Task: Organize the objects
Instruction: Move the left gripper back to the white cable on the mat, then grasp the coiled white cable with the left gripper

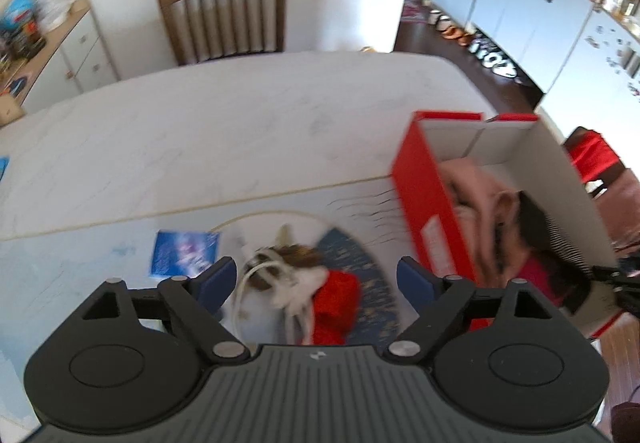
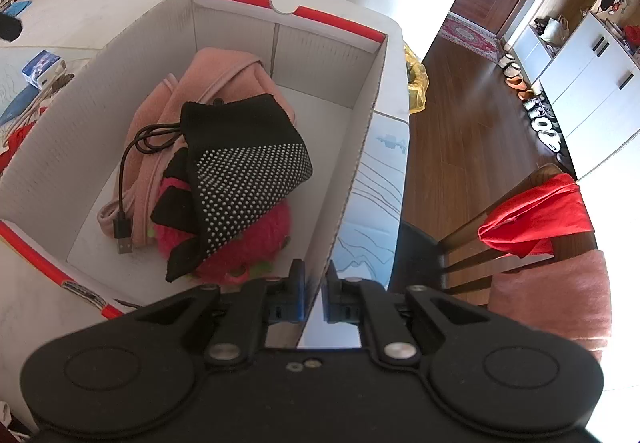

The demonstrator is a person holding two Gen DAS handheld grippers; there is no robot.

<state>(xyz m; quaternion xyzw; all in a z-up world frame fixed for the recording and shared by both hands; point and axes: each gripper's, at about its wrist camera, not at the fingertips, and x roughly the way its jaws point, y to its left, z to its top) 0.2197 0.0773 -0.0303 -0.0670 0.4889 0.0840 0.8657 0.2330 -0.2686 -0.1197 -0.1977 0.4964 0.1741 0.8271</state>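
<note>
Your left gripper (image 1: 316,281) has its fingers (image 1: 218,279) wide apart with nothing between them; below the gap lies a loose pile (image 1: 304,279) of white cable, something brown and red cloth on the table (image 1: 200,123). Just right of the right-hand finger stands the red box (image 1: 424,203). Your right gripper (image 2: 316,293) is clamped on the box's near wall (image 2: 352,163), one finger inside, one outside. Inside lie a dotted black sock (image 2: 244,179), pink cloth (image 2: 224,79), a black USB cable (image 2: 124,179) and a red plush (image 2: 256,239).
</note>
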